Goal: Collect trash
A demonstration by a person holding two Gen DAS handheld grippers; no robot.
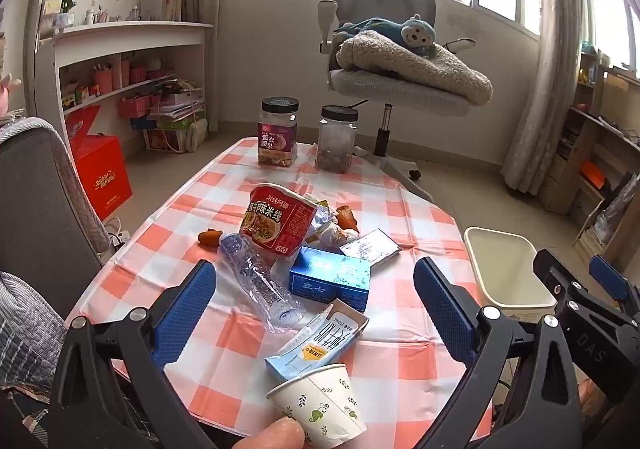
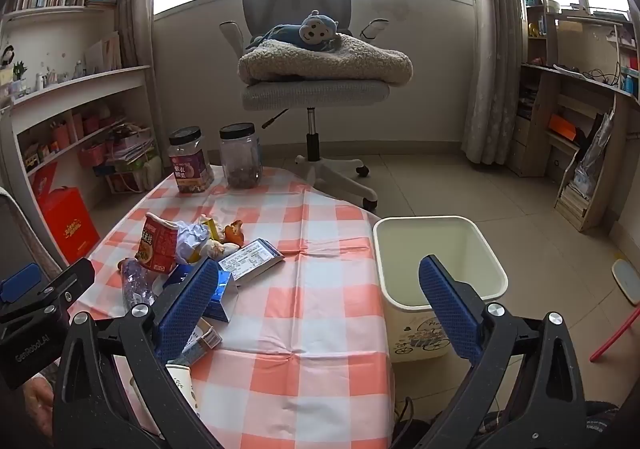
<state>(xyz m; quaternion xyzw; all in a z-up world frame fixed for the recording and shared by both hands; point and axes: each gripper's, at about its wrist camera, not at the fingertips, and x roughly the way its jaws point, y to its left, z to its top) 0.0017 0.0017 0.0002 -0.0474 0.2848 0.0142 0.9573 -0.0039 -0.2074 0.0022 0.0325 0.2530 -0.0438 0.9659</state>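
Observation:
Trash lies on the checked table (image 1: 384, 333): a paper cup (image 1: 320, 405) on its side at the near edge, a milk carton (image 1: 316, 341), a clear crushed bottle (image 1: 260, 285), a blue box (image 1: 330, 279), a red noodle cup (image 1: 278, 221), wrappers (image 1: 332, 225) and a white packet (image 1: 370, 247). My left gripper (image 1: 314, 289) is open above the near pile, holding nothing. My right gripper (image 2: 318, 297) is open and empty over the table's right side (image 2: 312, 289), next to the cream bin (image 2: 438, 261). The bin also shows in the left wrist view (image 1: 508, 269).
Two black-lidded jars (image 1: 280, 133) (image 1: 337, 139) stand at the table's far end. An office chair (image 1: 396, 61) with a blanket and plush toy stands beyond. Shelves (image 1: 120, 61) line the left wall; a red box (image 1: 102, 173) sits on the floor.

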